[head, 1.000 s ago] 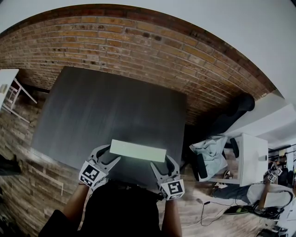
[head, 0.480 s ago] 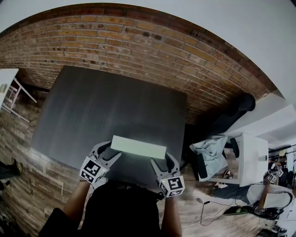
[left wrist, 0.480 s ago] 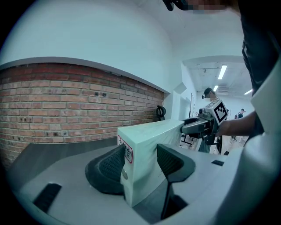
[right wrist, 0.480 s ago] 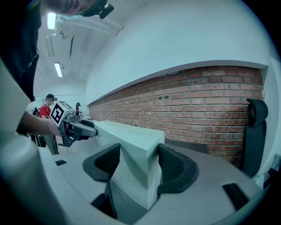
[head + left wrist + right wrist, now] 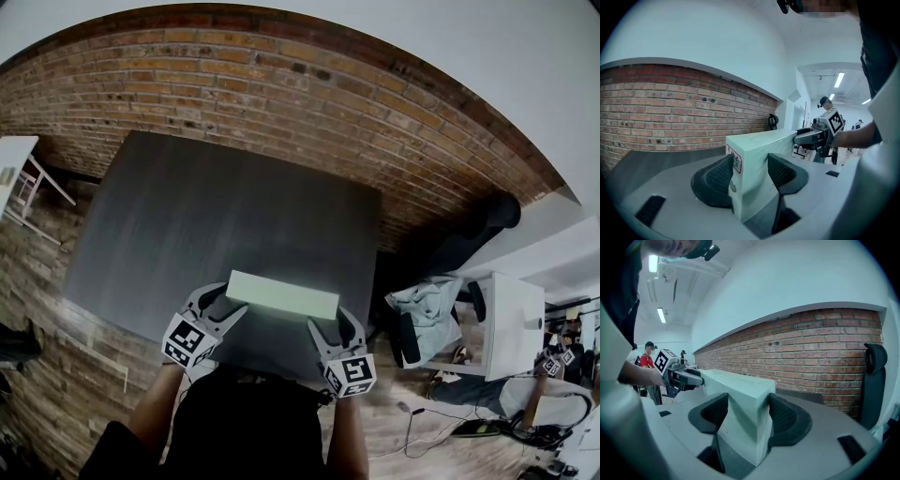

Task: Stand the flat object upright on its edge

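In the head view, a long pale green box point(image 5: 281, 294) lies crosswise over the near edge of the dark grey bench point(image 5: 187, 216), close to the person's body. The left hand-held gripper point(image 5: 223, 305) clasps the box's left end and the right hand-held gripper point(image 5: 330, 324) clasps its right end. Each marker cube faces up toward the camera. The box's light top face and a darker side face toward the person both show. From here I cannot tell whether its underside touches the bench. A brick wall point(image 5: 281, 84) runs behind the bench, and a chair point(image 5: 427, 309) with pale cloth on it stands off the right side.

In the left gripper view, the two black ribbed pads point(image 5: 719, 176) press on opposite sides of the box's end, which stands between them taller than it is wide. A small red-bordered label point(image 5: 733, 161) sits on that end face, partly behind the left pad. The box runs away from the camera to the other hand-held gripper, clenched on its far end.

In the right gripper view, the jaws are likewise clamped on the box, with a pad against each side of the near end. The top face slopes slightly. At the far end the left hand-held gripper shows with its marker cube, and the brick wall runs behind.
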{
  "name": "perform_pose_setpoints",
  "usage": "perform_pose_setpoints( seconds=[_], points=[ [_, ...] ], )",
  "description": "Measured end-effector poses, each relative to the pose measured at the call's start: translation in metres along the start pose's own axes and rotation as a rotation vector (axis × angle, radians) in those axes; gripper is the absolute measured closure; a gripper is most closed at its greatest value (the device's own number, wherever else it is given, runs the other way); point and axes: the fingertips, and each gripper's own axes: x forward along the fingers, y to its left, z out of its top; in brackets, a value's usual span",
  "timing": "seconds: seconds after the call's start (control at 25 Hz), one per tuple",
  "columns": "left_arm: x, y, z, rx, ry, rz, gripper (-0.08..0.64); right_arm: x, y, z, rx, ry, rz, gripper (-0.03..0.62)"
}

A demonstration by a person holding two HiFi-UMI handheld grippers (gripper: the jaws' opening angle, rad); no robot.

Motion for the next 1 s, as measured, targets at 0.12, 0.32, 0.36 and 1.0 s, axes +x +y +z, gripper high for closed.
perform_pose_setpoints(
  seconds=[0.12,0.32,0.36,1.0],
  points=[
    [0.0011,0.0008,0.0006,0.000,-0.001,-0.001,0.310,0.0009,-0.0012,-0.0003,0.000,-0.002,-0.005,0.299],
    [0.0028,0.0031,0.0008,0.002,-0.005,0.001,0.310,0.0021,-0.0007,0.0008,-0.001,0.003,-0.016,0.299],
    [0.0035,0.0035,0.0014,0.004,-0.005,0.000,0.310,0.0020,-0.0008,0.0009,-0.001,0.005,-0.019,0.299],
    [-0.0002,-0.0003,-0.0014,0.007,-0.034,-0.039,0.308,-0.0022,0.0013,-0.0024,-0.063,0.022,-0.033,0.299]
  ],
)
